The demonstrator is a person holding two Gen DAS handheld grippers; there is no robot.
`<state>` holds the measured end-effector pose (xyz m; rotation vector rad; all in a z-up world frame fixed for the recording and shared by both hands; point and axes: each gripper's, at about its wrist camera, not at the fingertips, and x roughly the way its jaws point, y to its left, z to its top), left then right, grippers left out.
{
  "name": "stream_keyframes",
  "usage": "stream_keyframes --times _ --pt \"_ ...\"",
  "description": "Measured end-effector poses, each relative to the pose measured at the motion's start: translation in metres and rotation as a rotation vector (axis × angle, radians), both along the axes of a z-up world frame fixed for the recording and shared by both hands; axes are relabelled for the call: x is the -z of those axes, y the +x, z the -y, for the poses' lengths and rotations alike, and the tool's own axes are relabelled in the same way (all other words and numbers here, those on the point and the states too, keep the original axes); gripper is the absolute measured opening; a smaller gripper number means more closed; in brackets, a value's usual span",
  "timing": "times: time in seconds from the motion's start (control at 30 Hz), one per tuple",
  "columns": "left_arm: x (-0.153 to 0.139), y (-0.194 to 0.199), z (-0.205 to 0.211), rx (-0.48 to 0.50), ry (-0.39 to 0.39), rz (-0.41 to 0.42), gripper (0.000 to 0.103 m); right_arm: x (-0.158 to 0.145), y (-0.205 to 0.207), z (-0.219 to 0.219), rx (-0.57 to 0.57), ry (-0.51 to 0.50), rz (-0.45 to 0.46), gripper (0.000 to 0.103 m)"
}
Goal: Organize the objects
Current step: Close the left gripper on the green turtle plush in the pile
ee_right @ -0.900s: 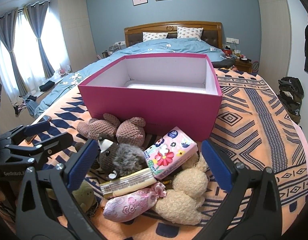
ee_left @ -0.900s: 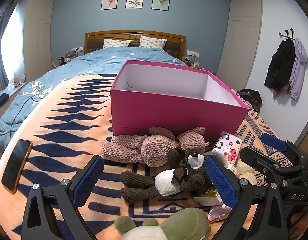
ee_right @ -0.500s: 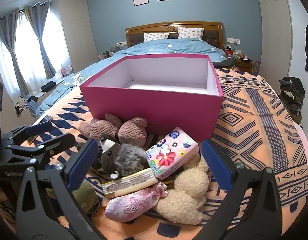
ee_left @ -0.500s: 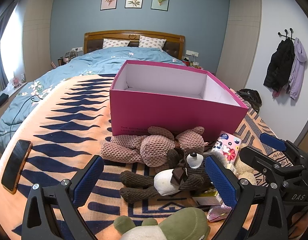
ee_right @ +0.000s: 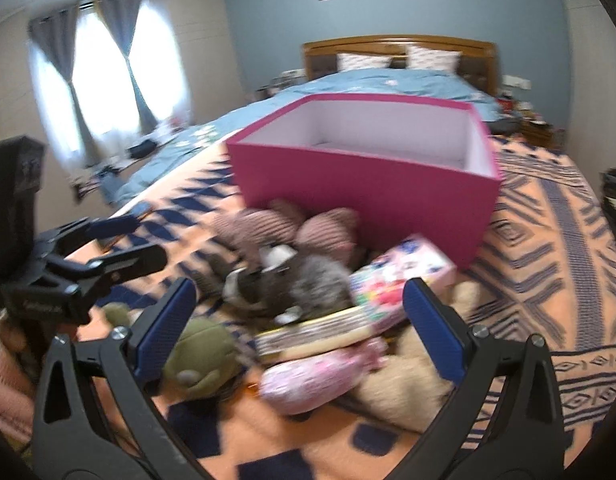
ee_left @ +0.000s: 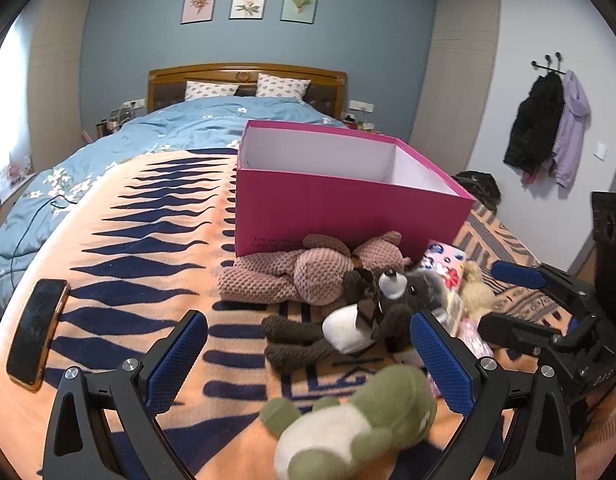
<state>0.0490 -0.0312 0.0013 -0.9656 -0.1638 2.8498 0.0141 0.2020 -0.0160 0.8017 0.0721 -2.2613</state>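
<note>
Toys lie heaped on the orange patterned blanket (ee_left: 155, 240) against the near wall of the empty pink box (ee_left: 348, 210). Left gripper (ee_left: 308, 354) gapes wide, empty, green plush frog (ee_left: 348, 420) at 6 o'clock; right gripper (ee_right: 303, 320) equally wide, empty, above the pink tissue pack (ee_right: 400, 276).

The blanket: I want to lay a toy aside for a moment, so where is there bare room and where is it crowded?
Free: the striped stretch of blanket between the phone and the pink box, and the patterned stretch right of the box. The box looks empty inside. Crowded: the toy pile in front of the box, around the brown bear and the dark plush.
</note>
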Motion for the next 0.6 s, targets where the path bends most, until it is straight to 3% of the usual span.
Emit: stream_keyframes --times 0.1,0.23,0.47,0.6 --pt "0.0 0.012 0.005 0.012 -0.013 0.0 0.103 0.002 0.012 0.011 -0.089 0.006 0.004 0.102" --pt "0.004 0.024 0.012 0.03 0.0 0.012 0.103 0.008 0.026 0.027 -0.203 0.02 0.036 0.086" --pt "0.017 0.042 0.015 0.066 0.028 0.045 0.102 0.023 0.03 0.049 -0.29 0.034 0.112 0.072" --pt "0.027 0.051 0.013 0.11 0.049 0.076 0.102 0.032 0.03 0.058 -0.287 0.077 0.148 0.069"
